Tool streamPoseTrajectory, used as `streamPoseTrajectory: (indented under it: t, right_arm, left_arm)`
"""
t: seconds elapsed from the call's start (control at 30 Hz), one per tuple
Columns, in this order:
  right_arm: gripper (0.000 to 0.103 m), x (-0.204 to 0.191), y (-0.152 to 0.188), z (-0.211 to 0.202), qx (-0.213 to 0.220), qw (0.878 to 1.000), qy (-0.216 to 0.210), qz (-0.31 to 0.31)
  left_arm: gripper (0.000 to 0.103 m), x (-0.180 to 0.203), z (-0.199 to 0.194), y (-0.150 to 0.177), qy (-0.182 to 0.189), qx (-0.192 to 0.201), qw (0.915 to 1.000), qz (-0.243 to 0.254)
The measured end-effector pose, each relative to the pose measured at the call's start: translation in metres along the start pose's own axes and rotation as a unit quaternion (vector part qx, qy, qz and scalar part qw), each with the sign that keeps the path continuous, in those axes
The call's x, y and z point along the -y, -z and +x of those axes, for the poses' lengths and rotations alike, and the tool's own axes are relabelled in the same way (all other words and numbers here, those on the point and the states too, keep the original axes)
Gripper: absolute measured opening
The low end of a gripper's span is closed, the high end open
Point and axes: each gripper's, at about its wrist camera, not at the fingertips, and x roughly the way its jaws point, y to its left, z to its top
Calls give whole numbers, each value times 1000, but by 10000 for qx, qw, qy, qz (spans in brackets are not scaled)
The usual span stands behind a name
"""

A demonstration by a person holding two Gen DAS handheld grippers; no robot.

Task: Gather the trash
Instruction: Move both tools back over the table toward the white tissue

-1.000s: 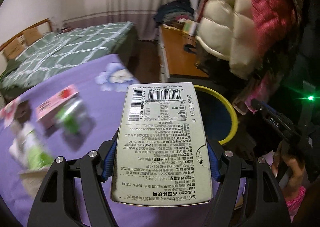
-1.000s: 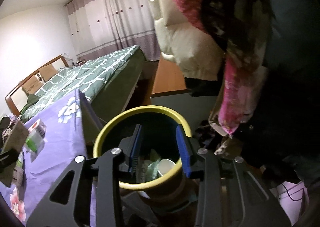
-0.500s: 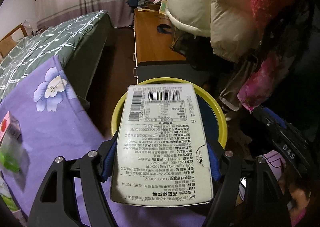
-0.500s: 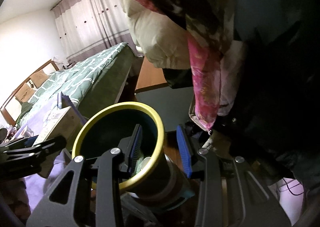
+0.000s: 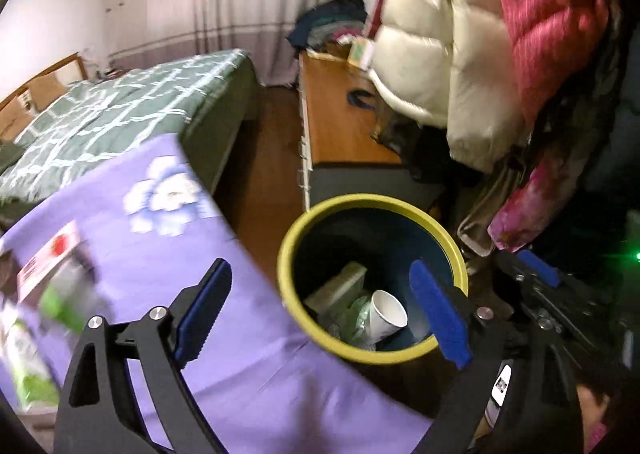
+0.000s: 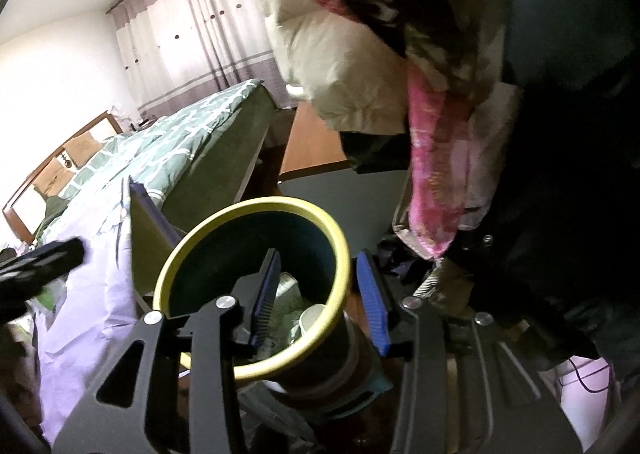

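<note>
A dark blue trash bin with a yellow rim (image 5: pixel 340 206) stands on the floor beside the purple-clothed table (image 5: pixel 168 262). Inside lie a pale carton (image 5: pixel 340 284), a white paper cup (image 5: pixel 386 312) and crumpled wrappers. My left gripper (image 5: pixel 320 318) is open and empty, just above the bin's near rim. My right gripper (image 6: pixel 320 302) holds the bin's rim (image 6: pixel 340 254) between its fingers, one pad inside and one outside. Blurred trash remains on the table: a pink and white box (image 5: pixel 48 258) and green packets (image 5: pixel 28 354).
A bed with a green checked cover (image 5: pixel 120 114) lies behind the table. A wooden desk (image 5: pixel 336 126) and hanging white and pink jackets (image 5: pixel 500 54) crowd the right side above the bin. The right gripper's body (image 5: pixel 552 294) shows right of the bin.
My left gripper has opened and let go of the pale carton, which now lies in the bin. The left gripper has pulled back and tilted up. The right gripper stays on the rim.
</note>
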Motion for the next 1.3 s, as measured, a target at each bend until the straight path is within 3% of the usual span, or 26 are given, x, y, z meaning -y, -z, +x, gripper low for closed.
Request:
streamPoseTrajectory:
  t: [0.17, 0.33, 0.63, 0.83, 1.1, 1.2, 1.3]
  right_arm:
    - [39, -34, 7, 1, -82, 9993, -225, -280]
    - [40, -75, 16, -1, -172, 9967, -557, -567]
    - [40, -172, 42, -14, -368, 9814, -1376, -1285]
    - [40, -247, 49, -30, -478, 9604, -2087, -1781]
    - [40, -361, 58, -49, -580, 9207, -2952, -2485]
    - [40, -405, 70, -48, -755, 9053, -3172, -2724]
    - [40, -437, 81, -43, -915, 8979, -3198, -2885]
  left_arm:
    - [95, -44, -65, 22, -289, 360, 9980, -425]
    - [96, -100, -134, 53, -957, 809, 9878, -922]
    - [97, -190, -236, 117, -2427, 1203, 9509, -1498]
    - [97, -241, -270, 154, -2867, 1244, 9291, -1978]
    - [97, -277, -280, 181, -3203, 1210, 9127, -2232]
    - [97, -292, -284, 188, -3304, 1172, 9067, -2346]
    - [97, -307, -286, 194, -3448, 1118, 8984, -2478]
